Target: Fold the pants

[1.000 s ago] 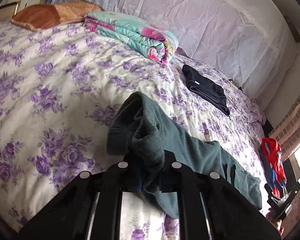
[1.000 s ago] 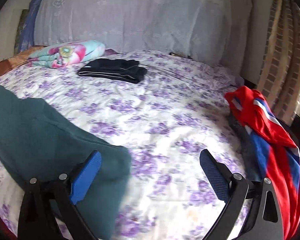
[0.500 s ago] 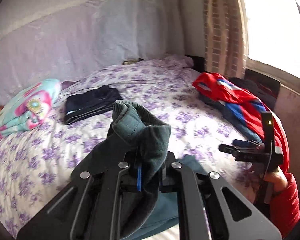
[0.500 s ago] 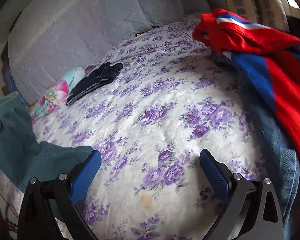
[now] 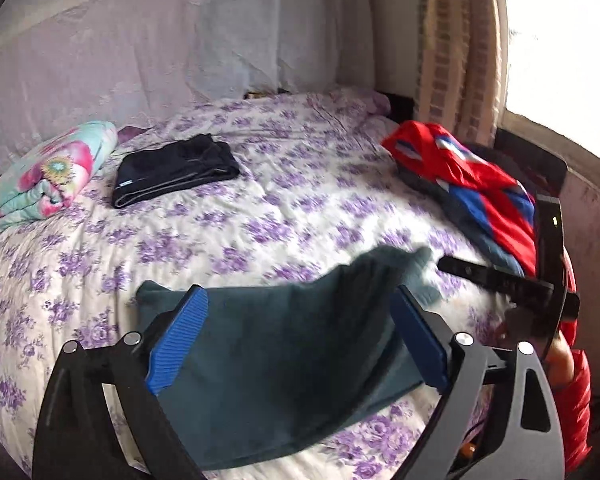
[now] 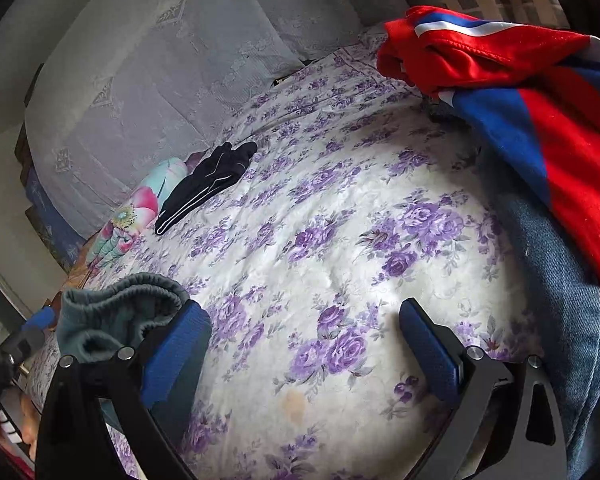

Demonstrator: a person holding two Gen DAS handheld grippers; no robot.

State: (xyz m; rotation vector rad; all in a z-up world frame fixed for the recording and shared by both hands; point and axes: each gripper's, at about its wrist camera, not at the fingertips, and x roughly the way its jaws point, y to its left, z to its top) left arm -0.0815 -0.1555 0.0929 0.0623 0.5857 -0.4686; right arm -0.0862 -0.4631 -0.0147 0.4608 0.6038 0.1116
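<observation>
Left gripper (image 5: 298, 342): jaws opening wide, teal pants (image 5: 284, 364) lying loose between the pads.
Right gripper (image 6: 304, 350): spread, empty, over floral bedspread (image 6: 340, 240).
Pants: on bed's near edge.

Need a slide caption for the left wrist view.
Left tongs opening above teal pants lying on the floral bedspread.

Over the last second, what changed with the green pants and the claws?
The left claw let go of the green pants as its jaws opened; the cloth now drops onto the bed, folded over. The right claw stayed open and empty. The black folded pants and red garment stayed put.
</observation>
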